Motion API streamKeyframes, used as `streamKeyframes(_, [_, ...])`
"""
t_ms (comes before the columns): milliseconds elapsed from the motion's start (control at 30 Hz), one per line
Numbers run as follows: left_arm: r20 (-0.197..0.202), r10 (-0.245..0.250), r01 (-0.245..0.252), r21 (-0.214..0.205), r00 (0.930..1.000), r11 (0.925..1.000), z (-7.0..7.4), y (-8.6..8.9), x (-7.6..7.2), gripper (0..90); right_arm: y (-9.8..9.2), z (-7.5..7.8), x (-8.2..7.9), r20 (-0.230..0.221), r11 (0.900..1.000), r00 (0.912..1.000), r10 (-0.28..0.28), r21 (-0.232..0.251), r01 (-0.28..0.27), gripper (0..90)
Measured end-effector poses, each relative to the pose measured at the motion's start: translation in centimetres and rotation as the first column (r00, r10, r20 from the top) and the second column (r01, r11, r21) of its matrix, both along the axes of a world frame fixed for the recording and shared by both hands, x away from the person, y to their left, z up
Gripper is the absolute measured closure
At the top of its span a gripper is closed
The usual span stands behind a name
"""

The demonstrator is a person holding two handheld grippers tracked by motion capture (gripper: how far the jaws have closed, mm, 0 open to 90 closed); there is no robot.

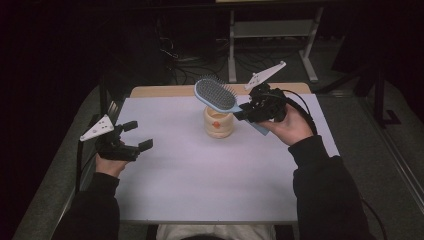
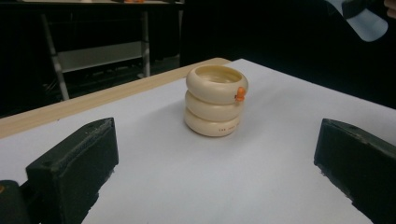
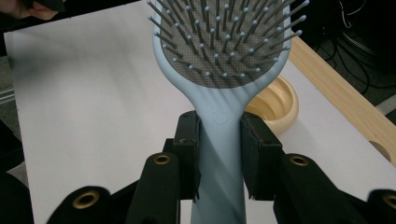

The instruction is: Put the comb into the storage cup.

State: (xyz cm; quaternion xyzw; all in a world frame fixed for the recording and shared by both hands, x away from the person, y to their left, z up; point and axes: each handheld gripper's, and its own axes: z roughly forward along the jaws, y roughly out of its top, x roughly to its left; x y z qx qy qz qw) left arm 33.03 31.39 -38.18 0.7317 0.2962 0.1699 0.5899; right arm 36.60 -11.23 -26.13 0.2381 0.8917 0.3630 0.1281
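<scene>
A light blue hairbrush [image 1: 216, 95] with grey bristles hangs tilted above a cream ribbed cup [image 1: 218, 122] at the back middle of the white table. My right gripper [image 1: 247, 107] is shut on the brush's handle [image 3: 219, 135], bristles facing up toward the camera. The cup [image 2: 216, 100], made of three stacked rings with a small orange mark, stands upright; its rim [image 3: 275, 105] peeks out behind the brush head. My left gripper [image 1: 137, 135] is open at the table's left side, low over the surface, with the cup ahead between its jaws and well apart.
The white table top [image 1: 210, 175] has a wooden strip [image 1: 165, 91] along its far edge. Beyond it stand a metal table frame [image 1: 270, 30] and cables on the dark floor. The person's sleeves come in from the bottom.
</scene>
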Motion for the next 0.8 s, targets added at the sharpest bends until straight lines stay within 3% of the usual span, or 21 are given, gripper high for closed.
streamKeyframes(633, [0.022,-0.052,0.051,0.036,0.9984,0.9980,3.2,-3.4,1.8,0.0,0.9,0.4,0.3,0.015,0.9999,0.9999,0.007,0.010,-0.007,68.4])
streamKeyframes(800, [0.020,-0.065,0.065,0.018,0.9977,0.9977,3.9,-4.0,2.2,0.0,1.3,0.6,0.3,0.019,0.9999,0.9998,0.011,0.013,-0.011,68.4])
